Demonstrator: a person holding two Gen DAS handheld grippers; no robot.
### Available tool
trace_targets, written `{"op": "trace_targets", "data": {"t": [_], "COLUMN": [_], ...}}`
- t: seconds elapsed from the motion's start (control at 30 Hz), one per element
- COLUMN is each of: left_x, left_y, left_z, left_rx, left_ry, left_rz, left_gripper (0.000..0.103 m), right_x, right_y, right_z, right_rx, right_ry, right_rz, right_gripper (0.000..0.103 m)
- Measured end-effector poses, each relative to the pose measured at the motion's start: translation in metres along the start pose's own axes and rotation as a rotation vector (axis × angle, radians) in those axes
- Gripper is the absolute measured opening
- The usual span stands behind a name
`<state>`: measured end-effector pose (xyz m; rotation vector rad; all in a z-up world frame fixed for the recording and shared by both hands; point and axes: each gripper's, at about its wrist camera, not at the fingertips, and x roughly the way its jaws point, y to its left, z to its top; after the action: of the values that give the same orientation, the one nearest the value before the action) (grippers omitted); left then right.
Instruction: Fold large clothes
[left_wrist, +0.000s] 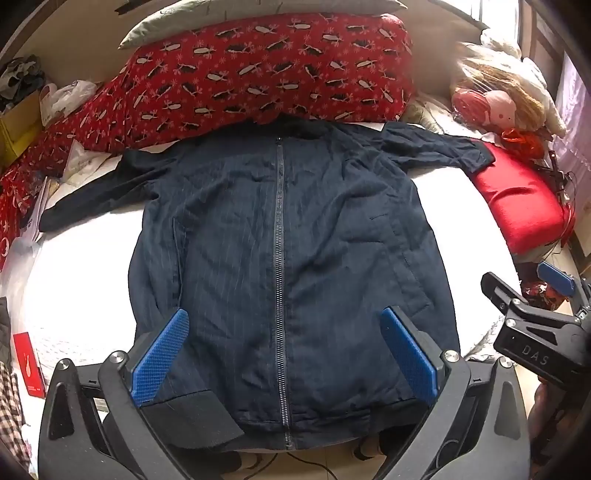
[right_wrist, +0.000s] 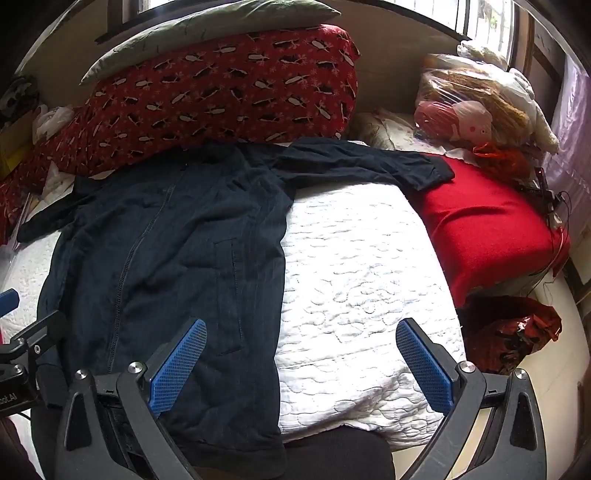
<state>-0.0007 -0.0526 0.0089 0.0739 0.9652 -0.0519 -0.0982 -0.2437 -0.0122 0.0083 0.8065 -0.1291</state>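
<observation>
The navy jacket (left_wrist: 280, 258) lies flat and zipped, front up, on the bed's white quilt (right_wrist: 354, 280), with its collar against the red patterned duvet (left_wrist: 258, 70) at the far side and its hem at the near edge of the bed. One sleeve spreads out toward a pile of paper and plastic bags (left_wrist: 77, 162); the other reaches across to the red pillow (right_wrist: 487, 229), its cuff resting on the pillow's corner.

The left gripper (left_wrist: 284, 354) hovers above the hem with its jaws wide apart, one blue pad on each side of the zipper, holding nothing. The right gripper (right_wrist: 301, 365) also has its jaws spread wide and empty: one pad is over the jacket's side edge, the other over bare quilt. It appears too at the right margin of the left wrist view.

Open quilt lies between the jacket's side and the red pillow. The other side is crowded, with a red box (left_wrist: 29, 365) and bags near the sleeve. A plush doll in plastic (right_wrist: 469, 122) and a dark red bag (right_wrist: 509, 336) sit beyond the pillow.

The hem's corners hang over the bed edge, partly hidden behind the gripper frames. The collar is in shadow under the duvet and hard to make out.
</observation>
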Motion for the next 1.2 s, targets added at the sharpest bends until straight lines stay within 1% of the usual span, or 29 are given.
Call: {"op": "trace_targets", "data": {"t": [0.47,0.73,0.93,0.97,1.1,1.2], "left_x": [0.002,0.004,0.008,0.008,0.01,0.011], "left_y": [0.002,0.009,0.02,0.022,0.032,0.039], "left_z": [-0.001,-0.002,-0.006,-0.006,-0.009,-0.011], "left_rx": [-0.011,-0.023,-0.045,-0.048,-0.064,-0.079], "left_ry": [0.008,0.013,0.025,0.027,0.03,0.033], "left_rz": [-0.004,-0.005,-0.001,0.0,0.011,0.017], "left_gripper": [0.103,0.103,0.103,0.103,0.103,0.103], "right_x": [-0.005,0.0,0.004,0.004,0.008,0.007], "right_y": [-0.001,0.009,0.015,0.015,0.017,0.02], "right_z": [-0.001,-0.002,-0.004,-0.003,-0.003,-0.003], "right_rx": [-0.006,-0.025,-0.068,-0.075,-0.07,-0.068], "right_ry": [0.006,0.02,0.04,0.061,0.07,0.055], "right_rz": [-0.003,-0.009,-0.019,-0.019,-0.002,0.01], "right_gripper": [0.102,0.102,0.102,0.102,0.102,0.102]}}
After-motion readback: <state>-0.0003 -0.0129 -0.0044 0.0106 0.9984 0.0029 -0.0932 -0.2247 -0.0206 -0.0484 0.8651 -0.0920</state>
